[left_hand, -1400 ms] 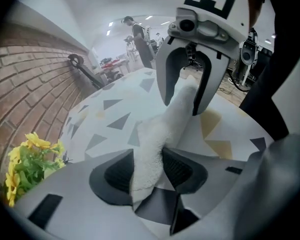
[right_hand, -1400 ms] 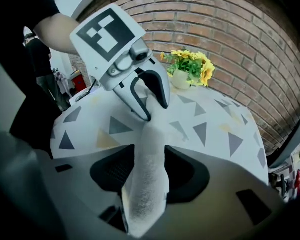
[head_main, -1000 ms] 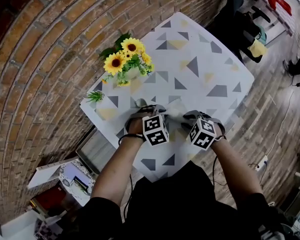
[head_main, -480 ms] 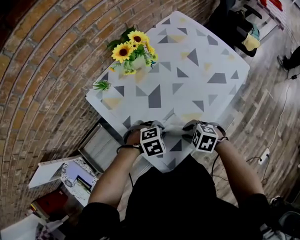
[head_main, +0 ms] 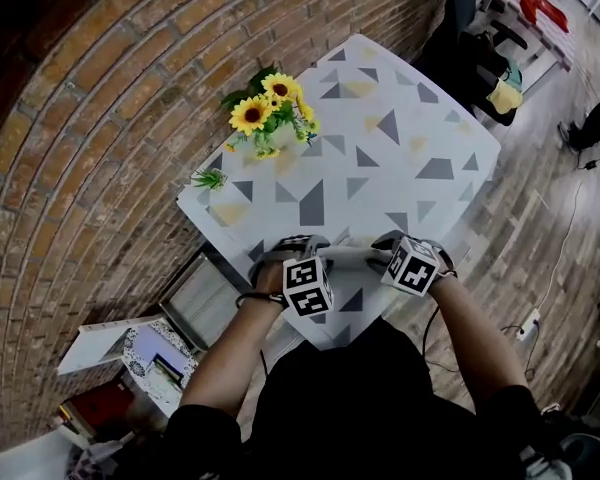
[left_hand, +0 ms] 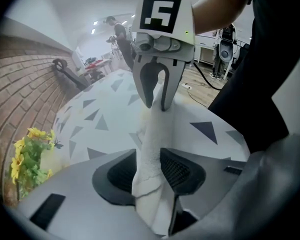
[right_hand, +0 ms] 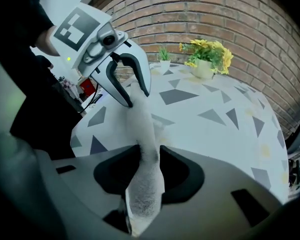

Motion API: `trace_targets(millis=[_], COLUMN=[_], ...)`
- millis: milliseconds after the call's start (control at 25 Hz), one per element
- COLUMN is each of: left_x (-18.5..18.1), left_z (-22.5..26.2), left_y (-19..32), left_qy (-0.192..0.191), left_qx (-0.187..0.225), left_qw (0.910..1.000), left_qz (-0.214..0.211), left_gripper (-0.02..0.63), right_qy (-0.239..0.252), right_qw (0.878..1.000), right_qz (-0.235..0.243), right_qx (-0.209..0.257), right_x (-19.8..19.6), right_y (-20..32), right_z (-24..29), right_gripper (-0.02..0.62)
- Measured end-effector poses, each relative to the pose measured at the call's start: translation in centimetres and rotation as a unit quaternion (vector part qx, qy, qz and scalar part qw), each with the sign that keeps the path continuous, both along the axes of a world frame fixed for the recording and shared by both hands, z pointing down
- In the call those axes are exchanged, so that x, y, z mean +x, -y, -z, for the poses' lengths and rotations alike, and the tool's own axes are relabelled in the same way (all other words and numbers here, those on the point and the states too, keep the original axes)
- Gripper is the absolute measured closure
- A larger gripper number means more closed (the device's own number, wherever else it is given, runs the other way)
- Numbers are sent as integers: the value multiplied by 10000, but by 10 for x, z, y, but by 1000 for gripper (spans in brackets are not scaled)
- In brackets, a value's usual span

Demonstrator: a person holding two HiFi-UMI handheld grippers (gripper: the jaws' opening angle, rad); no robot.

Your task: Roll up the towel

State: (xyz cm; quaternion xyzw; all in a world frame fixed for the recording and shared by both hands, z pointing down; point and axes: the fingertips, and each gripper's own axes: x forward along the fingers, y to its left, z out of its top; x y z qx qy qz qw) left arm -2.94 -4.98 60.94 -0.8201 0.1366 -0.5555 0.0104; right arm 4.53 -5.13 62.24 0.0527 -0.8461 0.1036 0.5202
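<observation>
The white towel (head_main: 352, 257), bunched into a narrow roll, stretches between the two grippers over the near edge of the table (head_main: 430, 138). The left gripper (head_main: 302, 248) has one end between its jaws, which have just been opening but press the cloth on both sides. The right gripper (head_main: 385, 243) clamps the other end the same way, its jaws also just widened. Far beyond both grippers, sunflowers (head_main: 270, 118) stand on the table beside a brick wall (head_main: 100, 118).

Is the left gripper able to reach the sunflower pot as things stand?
Likely not yet. The towel is between the jaws of the left gripper and of the right gripper, which have just been opening. Otherwise the table towards the sunflower pot looks free.
</observation>
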Motion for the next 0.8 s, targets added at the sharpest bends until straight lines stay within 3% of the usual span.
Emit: trace_targets(millis=[440, 800], left_x=[8, -17], left_z=[-8, -19], left_y=[8, 36], left_qy=[23, -153], left_qx=[-142, -24], left_qw=[9999, 9961], left_qz=[-44, 874], left_gripper=[442, 466], right_qy=[135, 147], right_qw=[9997, 9960], right_qz=[-196, -798], right_qx=[-76, 368], right_x=[-1, -8], right_y=[51, 79], right_z=[-6, -8], right_gripper=[445, 449])
